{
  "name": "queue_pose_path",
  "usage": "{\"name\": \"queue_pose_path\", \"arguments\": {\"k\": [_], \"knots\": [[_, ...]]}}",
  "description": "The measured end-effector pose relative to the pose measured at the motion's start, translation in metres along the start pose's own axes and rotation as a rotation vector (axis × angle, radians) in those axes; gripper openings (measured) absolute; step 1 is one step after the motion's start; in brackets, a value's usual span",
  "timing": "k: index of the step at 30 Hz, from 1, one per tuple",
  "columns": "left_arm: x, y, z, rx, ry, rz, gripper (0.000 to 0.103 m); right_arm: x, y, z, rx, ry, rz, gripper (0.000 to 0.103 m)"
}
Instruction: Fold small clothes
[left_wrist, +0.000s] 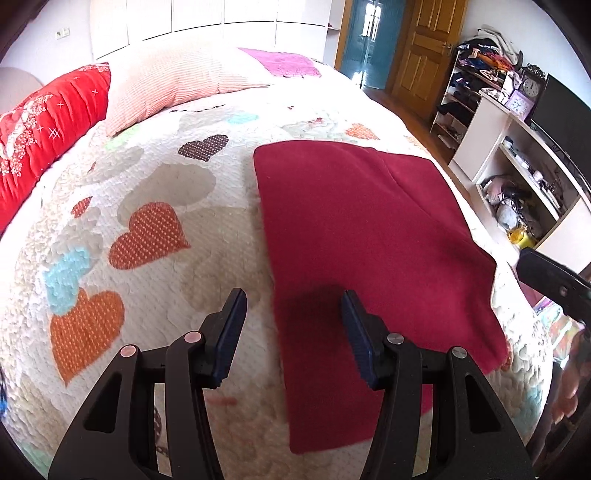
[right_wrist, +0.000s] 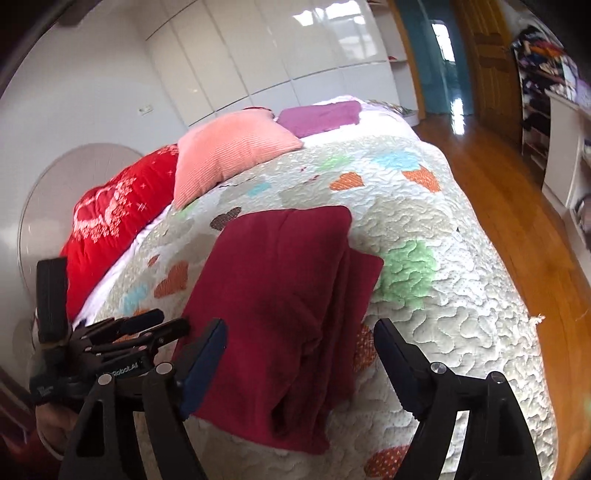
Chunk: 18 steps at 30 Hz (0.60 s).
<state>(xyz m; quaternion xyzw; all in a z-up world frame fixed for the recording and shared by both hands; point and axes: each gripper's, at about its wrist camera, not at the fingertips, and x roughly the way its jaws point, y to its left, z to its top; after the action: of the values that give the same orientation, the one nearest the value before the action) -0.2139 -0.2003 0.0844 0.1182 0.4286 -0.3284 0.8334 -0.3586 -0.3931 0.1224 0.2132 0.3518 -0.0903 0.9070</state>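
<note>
Both grippers hang over the bed with nothing held. Left gripper (left_wrist: 293, 332) has its jaws spread apart, empty, above the near left edge of the dark red garment (left_wrist: 369, 240); one finger stands over the quilt (left_wrist: 147, 177) just left of that edge, the other over the cloth itself, and neither pad presses on it. Right gripper (right_wrist: 299, 362) stands with its jaws wide apart, the near end of the garment lying below and between the fingers, untouched as far as the right wrist view shows. That view also catches the left gripper low at its left side, just beside the garment's near left corner, and the left wrist view shows a dark piece of the right gripper past the garment's right edge.

Flat on the heart-patterned quilt lies the garment, folded into a rough rectangle, with stacked layers and a fold line showing along its right side. Beyond the garment's far left corner sit a pale pink ribbed pillow (right_wrist: 229, 155) and, left of that, a red pillow (right_wrist: 122, 221). Farther behind the garment lies a purple cloth (right_wrist: 321, 116). To the garment's right, off the bed, are a wooden floor (right_wrist: 498, 206) and white shelves (left_wrist: 517, 177); behind everything stand white wardrobe doors (right_wrist: 277, 55).
</note>
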Motion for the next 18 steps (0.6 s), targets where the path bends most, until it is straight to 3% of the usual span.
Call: {"name": "queue_pose_path", "arguments": {"k": [4, 5, 7, 12, 14, 18], "knots": [[0.008, 0.013, 0.007, -0.057, 0.019, -0.088, 0.054, 0.026, -0.013, 0.005, 0.066, 0.052, 0.041, 0.083], [0.011, 0.017, 0.009, -0.074, 0.026, -0.114, 0.064, 0.034, -0.015, 0.006, 0.073, 0.063, 0.044, 0.083], [0.017, 0.025, 0.011, -0.122, 0.037, -0.173, 0.072, 0.044, -0.021, 0.006, 0.09, 0.067, 0.042, 0.084], [0.038, 0.031, 0.014, -0.172, 0.083, -0.275, 0.073, 0.074, -0.036, 0.007, 0.137, 0.115, 0.066, 0.089], [0.044, 0.03, 0.016, -0.183, 0.087, -0.29, 0.08, 0.082, -0.04, 0.006, 0.163, 0.127, 0.11, 0.09], [0.058, 0.027, 0.016, -0.211, 0.104, -0.335, 0.08, 0.095, -0.039, 0.006, 0.175, 0.128, 0.163, 0.09]]}}
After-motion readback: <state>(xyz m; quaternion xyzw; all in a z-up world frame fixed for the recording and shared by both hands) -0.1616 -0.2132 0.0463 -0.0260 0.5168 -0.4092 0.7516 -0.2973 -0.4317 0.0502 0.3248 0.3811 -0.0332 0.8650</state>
